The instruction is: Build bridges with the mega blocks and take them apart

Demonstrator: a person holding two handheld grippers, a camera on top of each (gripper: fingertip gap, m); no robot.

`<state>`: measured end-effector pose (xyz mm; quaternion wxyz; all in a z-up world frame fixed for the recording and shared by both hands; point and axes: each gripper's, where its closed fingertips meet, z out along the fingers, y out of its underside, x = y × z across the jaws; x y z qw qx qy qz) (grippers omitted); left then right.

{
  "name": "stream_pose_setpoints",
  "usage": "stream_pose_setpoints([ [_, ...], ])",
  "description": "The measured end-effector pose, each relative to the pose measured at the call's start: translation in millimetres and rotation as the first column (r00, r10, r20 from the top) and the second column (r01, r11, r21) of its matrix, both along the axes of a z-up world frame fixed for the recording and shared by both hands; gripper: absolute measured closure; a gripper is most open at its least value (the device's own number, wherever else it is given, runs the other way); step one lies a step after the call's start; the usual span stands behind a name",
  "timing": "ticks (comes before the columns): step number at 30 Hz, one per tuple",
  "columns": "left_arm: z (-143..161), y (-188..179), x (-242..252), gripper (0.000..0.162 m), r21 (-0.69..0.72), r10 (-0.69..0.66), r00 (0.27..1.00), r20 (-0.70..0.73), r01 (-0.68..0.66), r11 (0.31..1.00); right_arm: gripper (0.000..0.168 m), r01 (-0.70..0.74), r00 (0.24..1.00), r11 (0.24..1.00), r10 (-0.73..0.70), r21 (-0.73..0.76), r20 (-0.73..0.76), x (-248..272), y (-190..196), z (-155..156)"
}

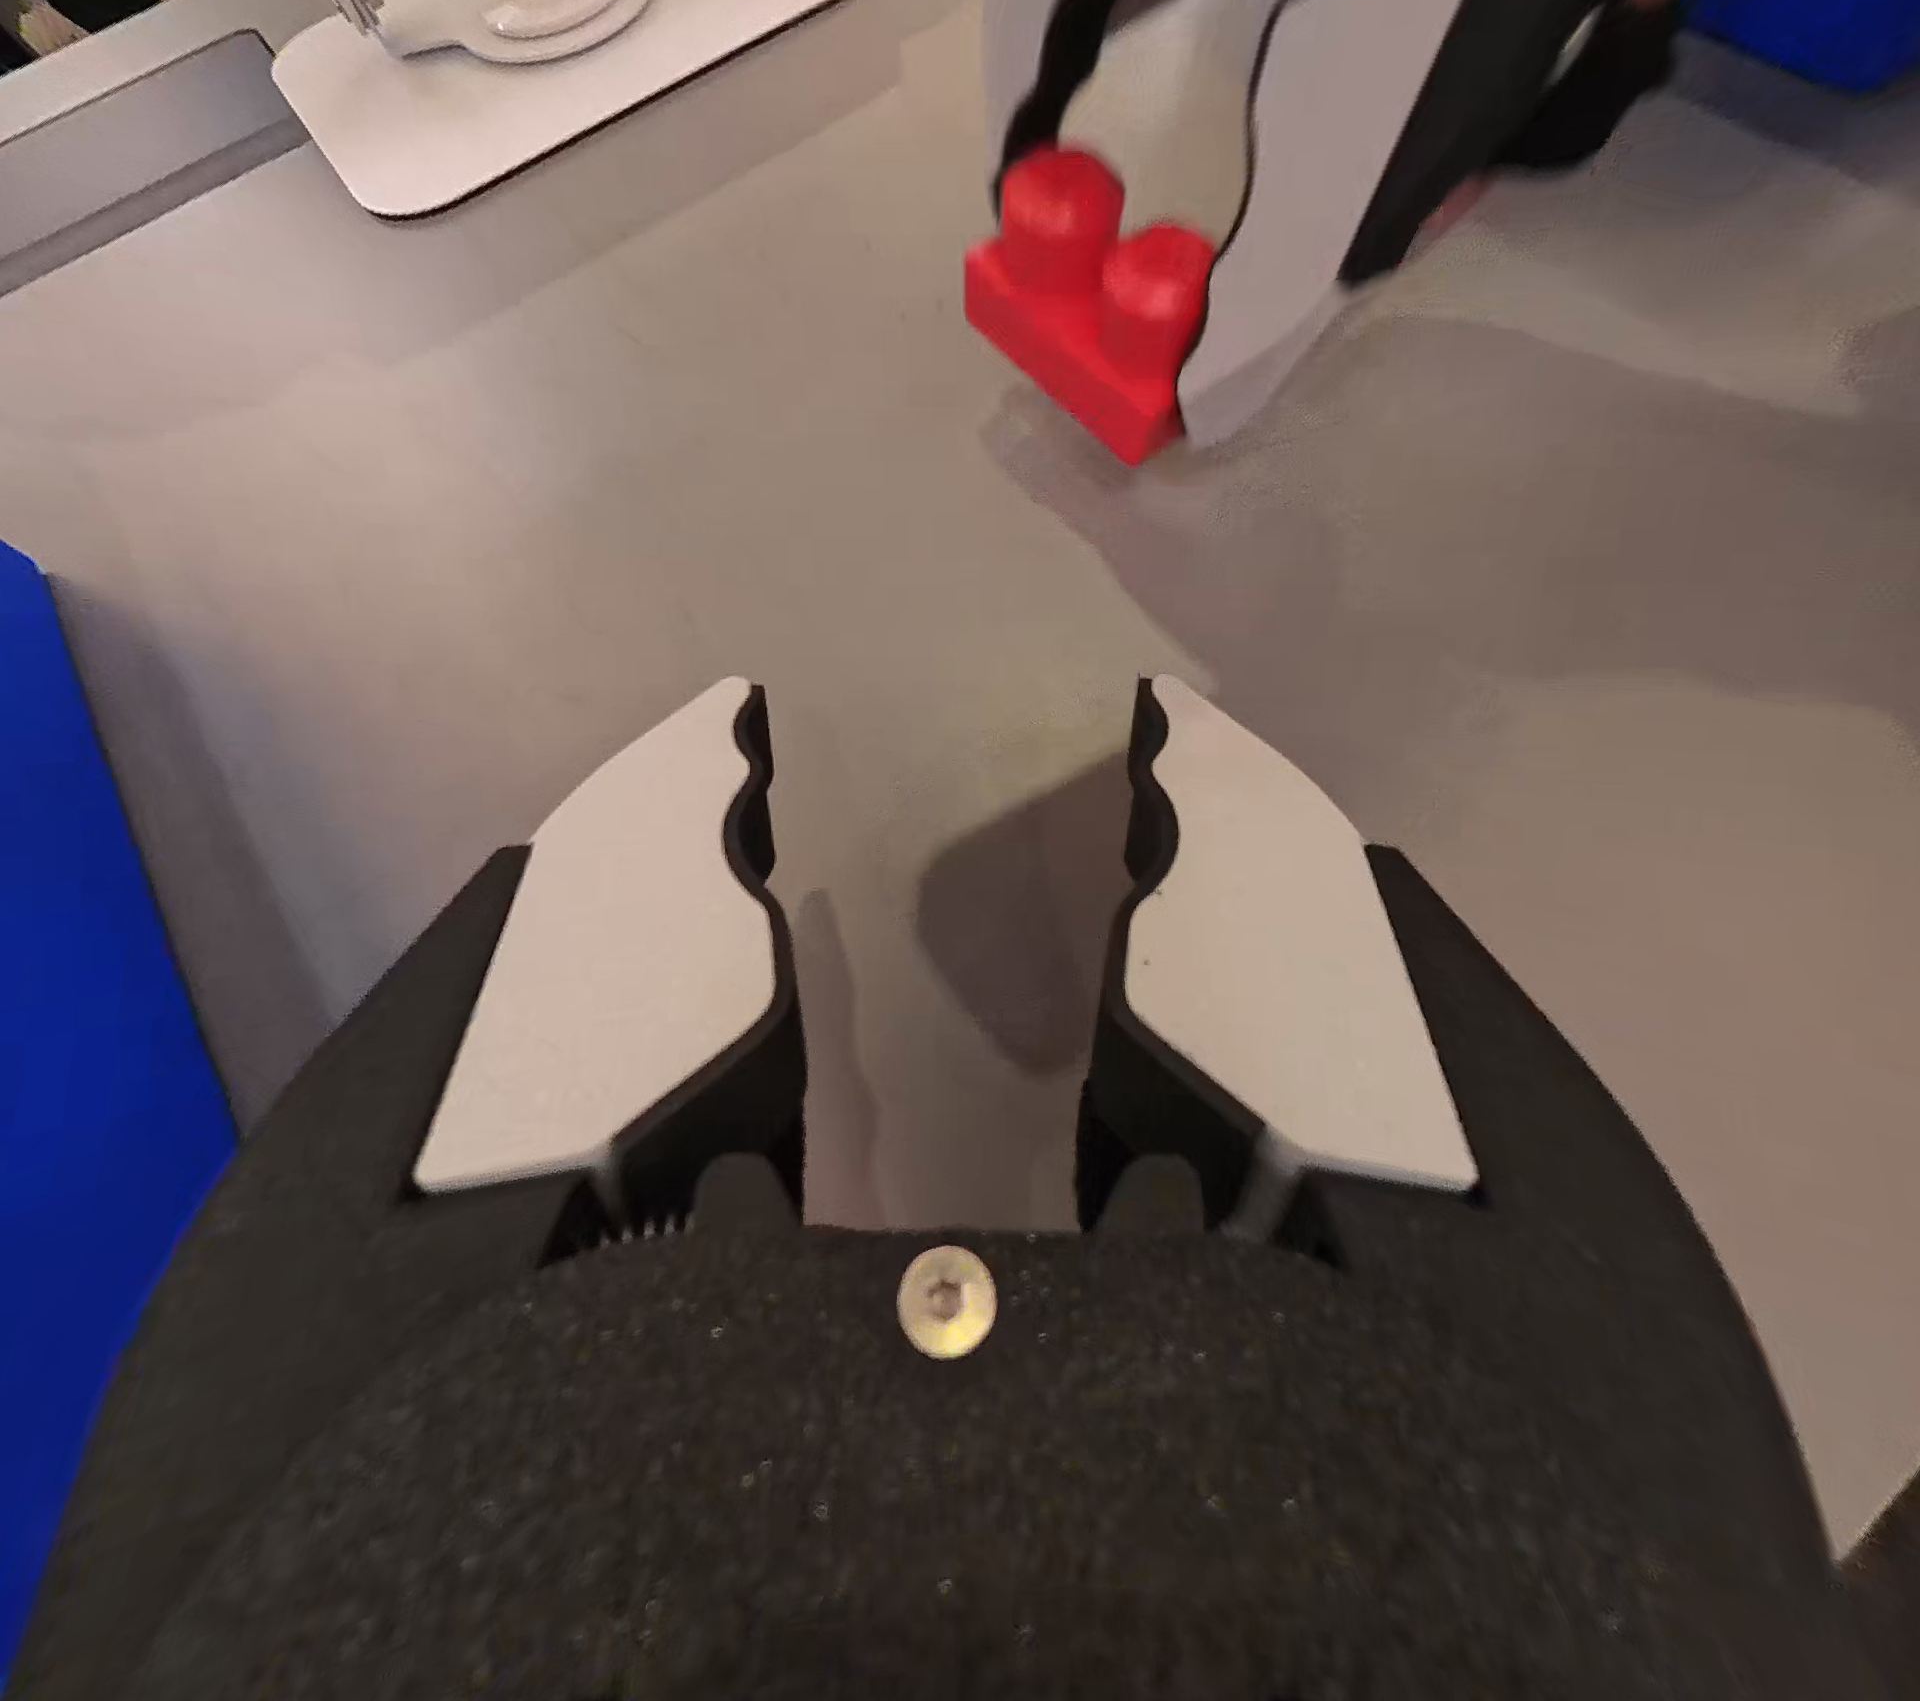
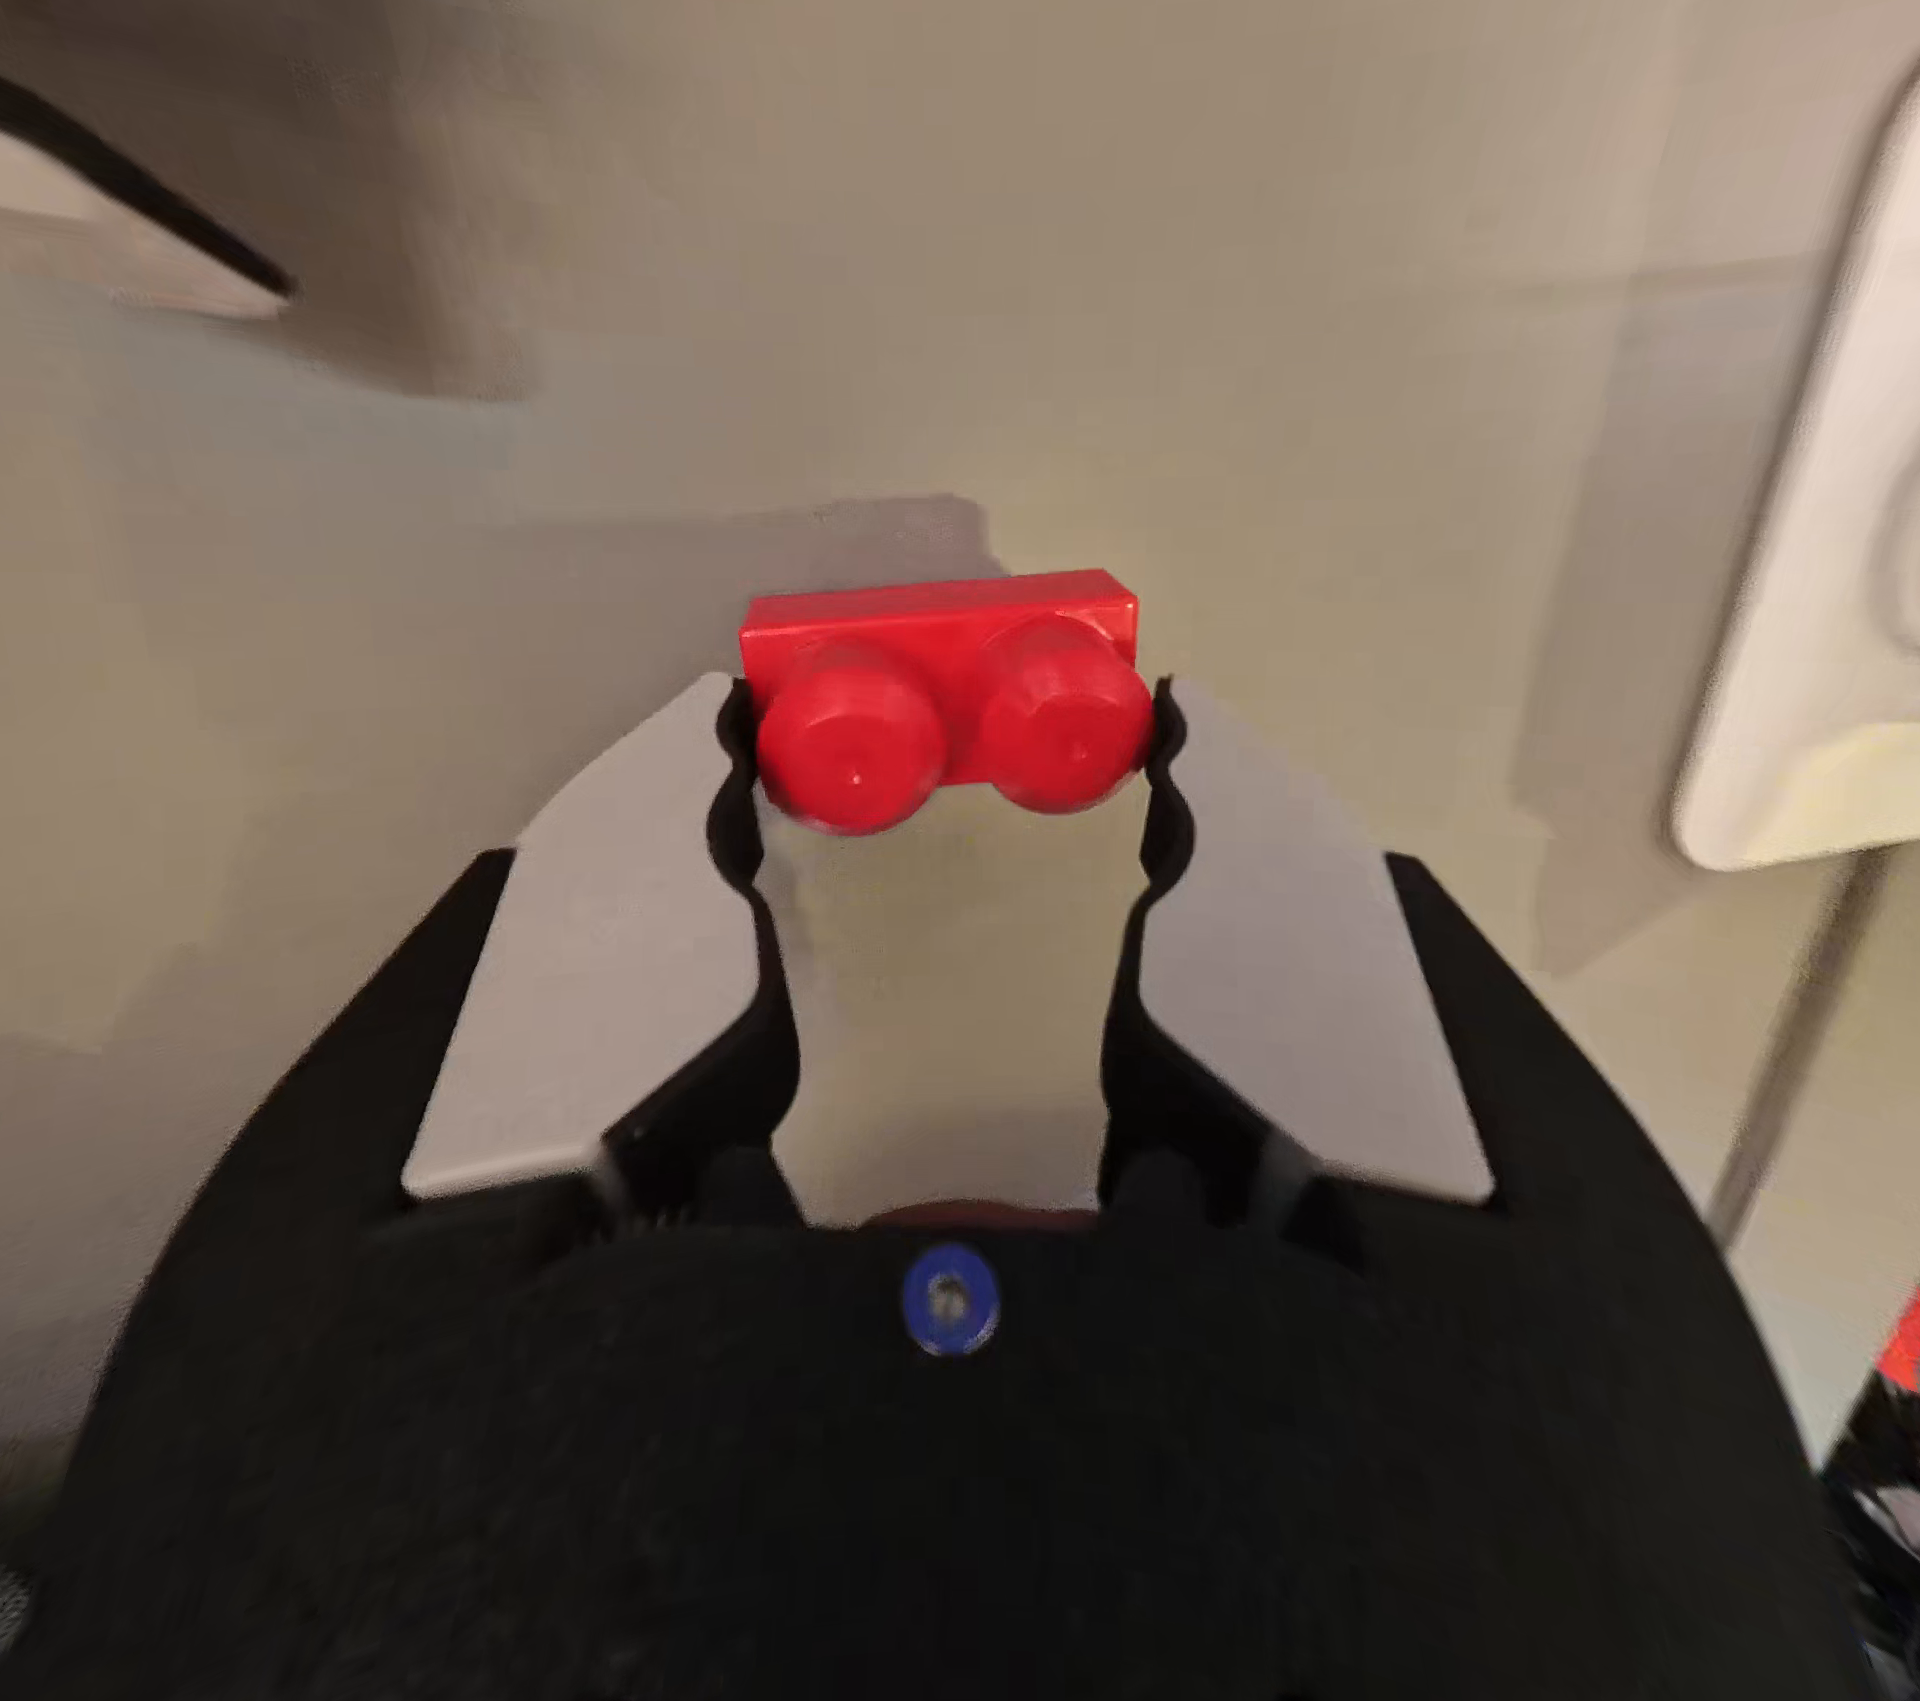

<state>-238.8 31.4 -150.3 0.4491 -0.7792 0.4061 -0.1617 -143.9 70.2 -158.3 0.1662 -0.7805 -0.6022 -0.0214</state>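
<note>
Right gripper (image 2: 951, 742): clamping the small red two-stud plastic block (image 2: 940, 695) by its stud ends, at the grey tabletop (image 1: 623, 456).
Left gripper (image 1: 951, 778): hovering nearby, jaws apart, empty.
Slip risk: rounded studs are giving shallow purchase; the block may be twisting loose.
</note>
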Motion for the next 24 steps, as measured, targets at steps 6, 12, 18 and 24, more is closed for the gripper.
stream_pose_setpoints([
  [6, 2, -3, 1, 0.096, -0.009, -0.012, 1.000, 0.012, 0.012, 1.000, 0.096, 0.082, 0.996, 0.955, -0.072, 0.286, -0.043, 61, -19, 128],
  [12, -5, -7, 12, 0.095, -0.029, -0.061, 0.998, -0.012, 0.060, 0.998, 0.096, 0.473, 0.881, 0.771, -0.414, 0.427, -0.230, 228, -17, 204],
  [18, -16, -10, 23, 0.094, -0.040, -0.090, 0.995, -0.050, 0.088, 0.995, 0.096, 0.745, 0.664, 0.666, -0.746, 0.038, 0.052, 353, -50, 81],
  [24, -20, -13, 24, 0.094, -0.055, -0.104, 0.993, -0.063, 0.101, 0.993, 0.096, 0.837, 0.547, 0.535, -0.819, -0.111, 0.172, 362, -49, 32],
])
